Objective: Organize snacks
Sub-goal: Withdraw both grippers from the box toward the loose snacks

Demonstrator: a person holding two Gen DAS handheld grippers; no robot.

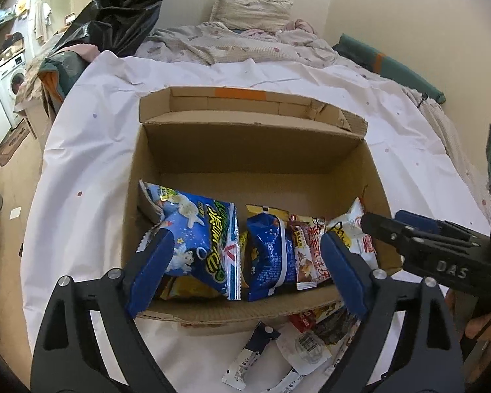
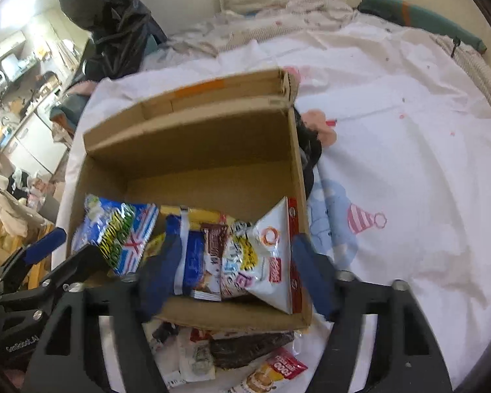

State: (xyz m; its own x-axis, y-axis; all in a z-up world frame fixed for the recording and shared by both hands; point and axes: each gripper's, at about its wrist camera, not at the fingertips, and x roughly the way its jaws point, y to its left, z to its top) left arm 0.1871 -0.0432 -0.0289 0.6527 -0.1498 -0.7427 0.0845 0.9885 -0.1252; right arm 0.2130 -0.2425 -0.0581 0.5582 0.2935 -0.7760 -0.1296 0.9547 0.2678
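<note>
An open cardboard box [image 1: 252,154] stands on a white sheet and also shows in the right wrist view [image 2: 193,144]. Several snack bags stand along its near wall: a blue star-print bag [image 1: 199,239], a dark blue bag [image 1: 268,255], a brown chocolate pack [image 1: 306,255] and a white bag [image 2: 271,255]. My left gripper [image 1: 245,268] is open and empty above the near wall. My right gripper [image 2: 235,271] is open and empty, its jaws on either side of the bags. It also shows in the left wrist view [image 1: 409,235]. Loose snack packets [image 1: 298,344] lie before the box, also in the right wrist view [image 2: 239,353].
The box sits on a bed with a white sheet [image 2: 409,163], crumpled bedding and a pillow [image 1: 252,9] behind. A black bag [image 1: 121,6] stands at the back left. A washing machine [image 1: 13,82] and clutter are at the far left.
</note>
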